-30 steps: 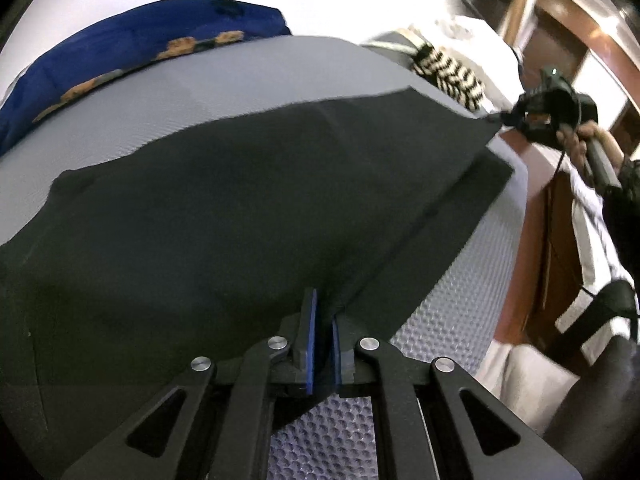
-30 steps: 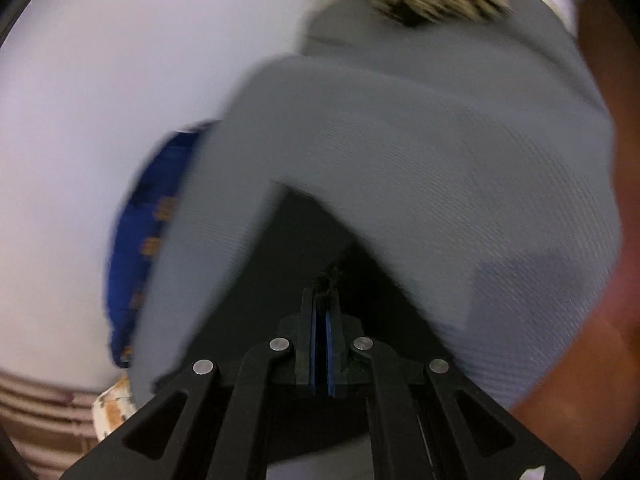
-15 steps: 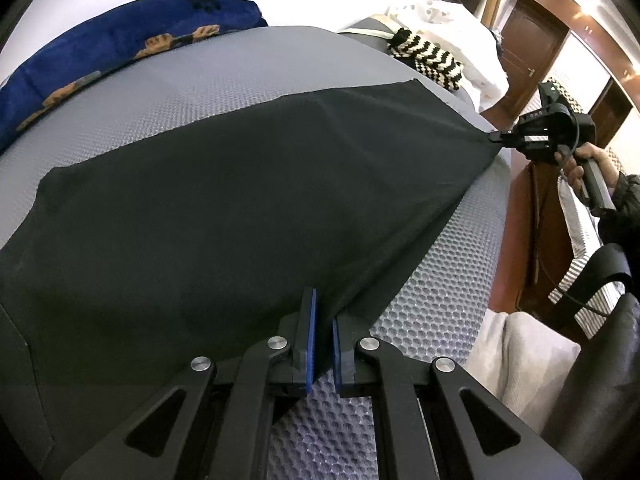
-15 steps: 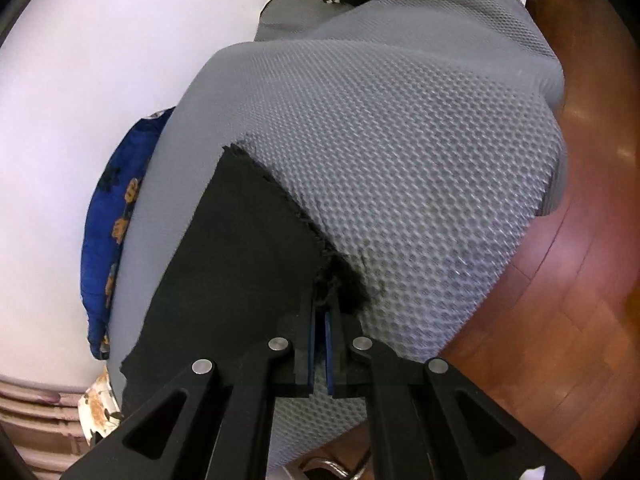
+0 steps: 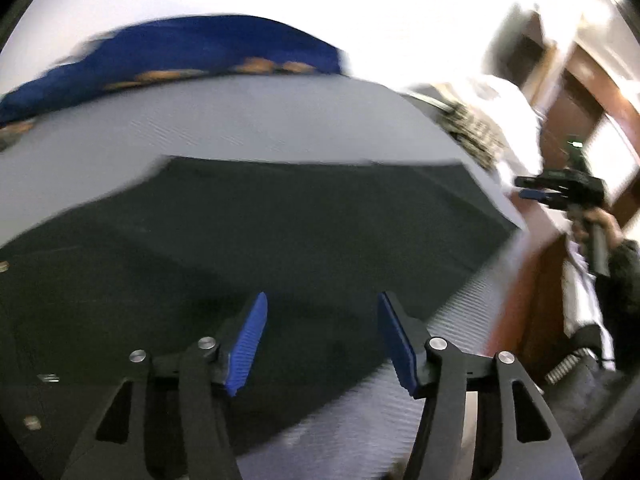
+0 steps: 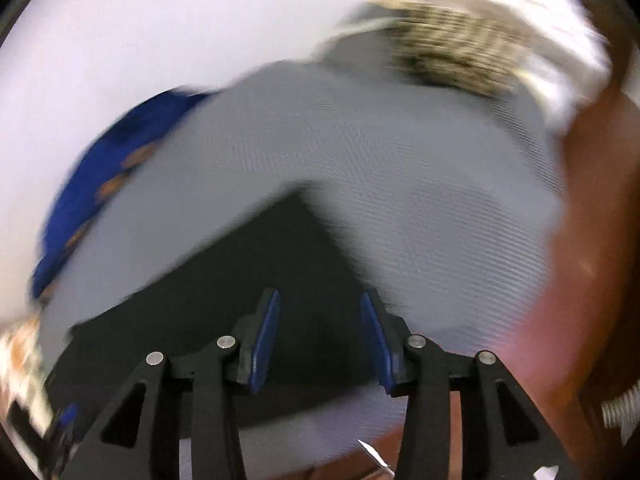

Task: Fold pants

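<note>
The black pants [image 5: 248,232] lie flat on the grey mesh bed [image 5: 248,120], folded lengthwise. My left gripper [image 5: 322,340] is open and empty, hovering over the near edge of the pants. My right gripper [image 6: 320,336] is open and empty above the pants' end [image 6: 280,272]. The right gripper also shows in the left wrist view [image 5: 560,192], held off the bed's far right edge with its jaws apart. Both views are blurred by motion.
A blue patterned pillow [image 5: 180,56] lies at the bed's far side by the white wall. A black-and-white knitted item [image 6: 452,48] and white bedding [image 5: 500,100] lie at the bed's end. Brown wooden floor [image 6: 592,240] and furniture [image 5: 580,100] are to the right.
Both grippers have opened and let go of the pants, which now lie flat on the bed. Both grippers have pulled back and are moving, blurring the views.
</note>
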`<state>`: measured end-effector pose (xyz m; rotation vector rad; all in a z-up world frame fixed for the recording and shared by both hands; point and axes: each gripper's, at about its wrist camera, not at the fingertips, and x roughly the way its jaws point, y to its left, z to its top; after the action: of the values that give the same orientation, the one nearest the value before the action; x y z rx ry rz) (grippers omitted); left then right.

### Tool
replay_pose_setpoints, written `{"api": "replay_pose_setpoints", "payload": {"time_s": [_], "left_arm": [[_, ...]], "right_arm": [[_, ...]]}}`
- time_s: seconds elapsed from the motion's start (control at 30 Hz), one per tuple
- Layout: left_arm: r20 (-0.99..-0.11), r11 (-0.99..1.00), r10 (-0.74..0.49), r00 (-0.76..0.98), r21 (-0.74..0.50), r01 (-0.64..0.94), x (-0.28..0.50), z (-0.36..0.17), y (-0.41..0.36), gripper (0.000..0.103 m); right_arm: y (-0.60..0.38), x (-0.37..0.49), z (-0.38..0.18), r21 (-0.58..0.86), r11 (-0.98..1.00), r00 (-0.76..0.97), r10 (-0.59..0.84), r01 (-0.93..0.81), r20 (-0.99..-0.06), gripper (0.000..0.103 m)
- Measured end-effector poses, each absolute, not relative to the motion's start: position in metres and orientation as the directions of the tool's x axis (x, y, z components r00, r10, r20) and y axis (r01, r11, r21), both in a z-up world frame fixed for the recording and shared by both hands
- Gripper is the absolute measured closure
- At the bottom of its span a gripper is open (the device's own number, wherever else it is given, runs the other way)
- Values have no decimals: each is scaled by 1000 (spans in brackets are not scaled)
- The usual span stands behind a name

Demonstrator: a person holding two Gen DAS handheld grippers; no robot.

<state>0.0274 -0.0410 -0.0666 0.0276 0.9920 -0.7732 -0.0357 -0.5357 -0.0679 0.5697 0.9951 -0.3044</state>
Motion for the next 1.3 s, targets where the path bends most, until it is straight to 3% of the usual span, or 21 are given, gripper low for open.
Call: {"api": "replay_pose_setpoints", "payload": {"time_s": [0.1, 0.23, 0.43, 0.57, 0.73, 0.77, 0.8, 0.9, 1.0, 1.17, 1.23, 1.3], "left_arm": [[-764, 827, -506, 400, -300, 475, 48, -69, 1, 44], [-755, 899, -428, 497, -297, 323, 63, -72, 55, 44], [-763, 925, -379, 524, -304, 227, 70, -89, 101, 44], [-738, 905, -424, 525, -363, 221, 73, -96, 114, 47], [-723, 884, -462, 514, -425, 196, 77, -104, 134, 64], [-717, 875, -476, 510, -442, 197, 78, -105, 136, 65], [-713, 870, -485, 506, -450, 199, 77, -105, 139, 66], [-710, 867, -492, 504, -453, 208, 79, -106, 143, 66], [-708, 867, -491, 508, -451, 211, 78, -107, 144, 66], [-744, 897, -441, 502, -383, 219, 77, -99, 135, 66], [-753, 915, -403, 520, -320, 246, 75, -87, 121, 66], [-738, 908, -415, 532, -295, 299, 73, -78, 105, 66]], "right_arm": [[-466, 31, -70, 398, 888, 519, 234, 231, -822, 62], [-359, 114, -90, 525, 847, 362, 517, -85, -775, 62], [-226, 195, -112, 548, 753, 115, 621, -364, -776, 62], [-183, 221, -125, 545, 713, 26, 617, -441, -786, 62], [-155, 234, -143, 528, 692, -65, 576, -493, -815, 63], [-156, 235, -141, 535, 682, -63, 587, -499, -807, 67], [-158, 234, -139, 559, 661, -79, 608, -501, -790, 93], [-165, 239, -127, 584, 658, -23, 654, -476, -756, 94], [-158, 241, -137, 514, 709, 21, 596, -482, -803, 96], [-157, 245, -147, 512, 743, 60, 590, -432, -805, 93], [-163, 242, -137, 496, 759, 74, 574, -423, -815, 70], [-178, 234, -120, 469, 782, 152, 566, -410, -810, 68]]}}
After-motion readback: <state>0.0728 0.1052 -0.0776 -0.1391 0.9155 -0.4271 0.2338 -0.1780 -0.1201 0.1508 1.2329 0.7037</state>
